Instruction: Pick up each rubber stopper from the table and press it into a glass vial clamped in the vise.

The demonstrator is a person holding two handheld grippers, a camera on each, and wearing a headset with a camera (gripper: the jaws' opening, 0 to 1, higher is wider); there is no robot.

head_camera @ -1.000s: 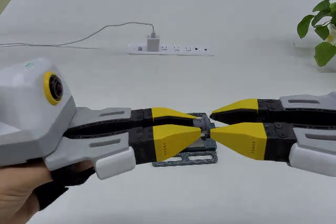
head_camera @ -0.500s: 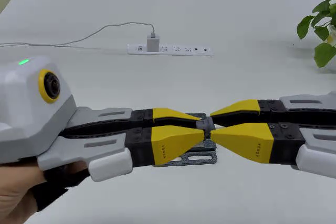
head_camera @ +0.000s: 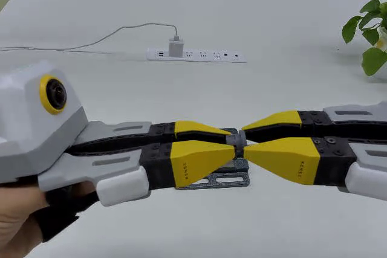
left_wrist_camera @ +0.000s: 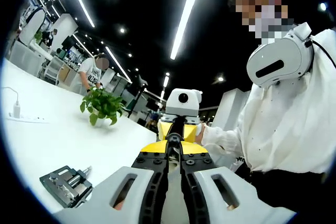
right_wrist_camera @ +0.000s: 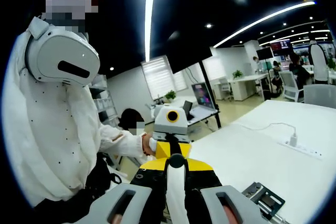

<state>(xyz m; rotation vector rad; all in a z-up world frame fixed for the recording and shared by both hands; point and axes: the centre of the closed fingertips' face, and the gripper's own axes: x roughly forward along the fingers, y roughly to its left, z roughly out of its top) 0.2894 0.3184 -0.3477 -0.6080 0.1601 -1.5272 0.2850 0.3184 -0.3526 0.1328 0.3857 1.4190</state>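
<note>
A small dark rubber stopper (head_camera: 239, 141) sits above the vise (head_camera: 222, 180) at mid-table, pinched at the jaw tips of the right gripper (head_camera: 245, 143); in the right gripper view it shows as a dark rounded piece between that gripper's nearly closed jaws. The left gripper (head_camera: 233, 144) meets it tip to tip from the opposite side; its jaws are drawn close with a thin gap, and whether they clamp the stopper cannot be told. The dark grey vise rests on the white table (head_camera: 272, 70), directly beneath and behind the meeting tips; in the two gripper views it lies low and to one side of the jaws. A hand (head_camera: 15, 209) grips the left gripper at the lower left. Farther back lies a white power strip (head_camera: 196, 56) with a charger (head_camera: 176, 48) plugged in and a cable (head_camera: 91, 45) trailing left; a leafy plant (head_camera: 369, 34) stands at the right edge. The gripper views catch the person in a white shirt wearing a white headset (right_wrist_camera: 60, 53).
</note>
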